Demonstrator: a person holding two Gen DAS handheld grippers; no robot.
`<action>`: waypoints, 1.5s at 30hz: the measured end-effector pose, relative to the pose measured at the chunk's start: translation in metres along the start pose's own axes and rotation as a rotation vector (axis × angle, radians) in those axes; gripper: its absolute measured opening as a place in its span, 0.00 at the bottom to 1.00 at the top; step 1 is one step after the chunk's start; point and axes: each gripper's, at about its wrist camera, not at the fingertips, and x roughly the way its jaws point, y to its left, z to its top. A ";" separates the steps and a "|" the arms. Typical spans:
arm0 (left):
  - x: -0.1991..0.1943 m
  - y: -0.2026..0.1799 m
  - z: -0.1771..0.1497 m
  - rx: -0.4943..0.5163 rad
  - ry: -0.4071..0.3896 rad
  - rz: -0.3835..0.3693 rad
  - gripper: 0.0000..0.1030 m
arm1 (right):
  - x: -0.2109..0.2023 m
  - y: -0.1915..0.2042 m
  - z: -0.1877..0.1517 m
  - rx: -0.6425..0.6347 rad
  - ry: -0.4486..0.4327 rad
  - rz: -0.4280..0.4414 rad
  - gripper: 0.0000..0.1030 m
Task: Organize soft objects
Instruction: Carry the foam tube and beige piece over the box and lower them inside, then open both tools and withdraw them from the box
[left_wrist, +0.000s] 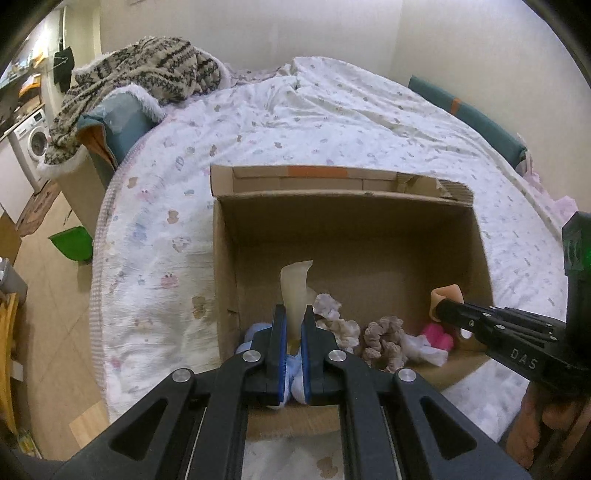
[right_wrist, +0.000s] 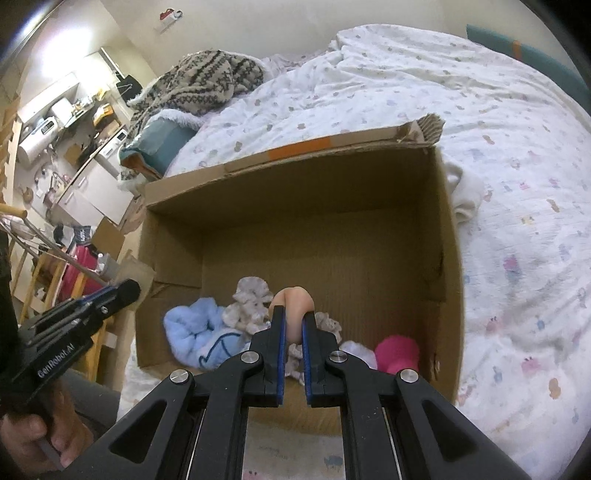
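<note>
Left gripper: black linkage, blue-lined pads, jaws narrow and clamped on a pale beige sock; the sock's limp, smooth toe end stands up above the pads, over the box's near left part.
Right gripper: same build, jaws narrow, pinching a peach-coloured sock with a rounded, smooth end poking out above the pads; held over the near middle of the box.
Box: open brown corrugated cardboard, rectangular, sitting on the bed; orange tape strip on the far flap, far right flap corner torn and ragged.
Box contents: all bunched along the near wall; far floor bare cardboard.
Blue item: fluffy light-blue cloth with a dark line drawing, near left corner.
Ruffled items: grey-beige, frilly, knobbly texture, middle; exact count hard to tell.
Pink item: magenta plush, near right; a small white cloth just beside it.
Bed cover: white, crinkled cotton, small pastel animal print.
Blanket: fleecy, beige with dark knit-style pattern, heaped on a teal cushion at the bed's far left.
Hidden: the grippers cover the box's near wall and parts of the pile; lower ends of both socks lost between the pads.
Cut off: fisheye rim darkens the corners; room clutter at left too small to identify.
</note>
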 end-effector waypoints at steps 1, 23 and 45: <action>0.006 0.001 -0.001 -0.003 0.006 0.001 0.06 | 0.003 -0.001 0.000 0.001 0.004 0.001 0.09; 0.043 -0.007 -0.013 0.033 0.004 0.046 0.07 | 0.038 -0.006 -0.015 -0.022 0.100 -0.040 0.09; 0.047 -0.003 -0.021 -0.003 0.062 0.033 0.28 | 0.032 -0.012 -0.012 0.014 0.057 -0.044 0.55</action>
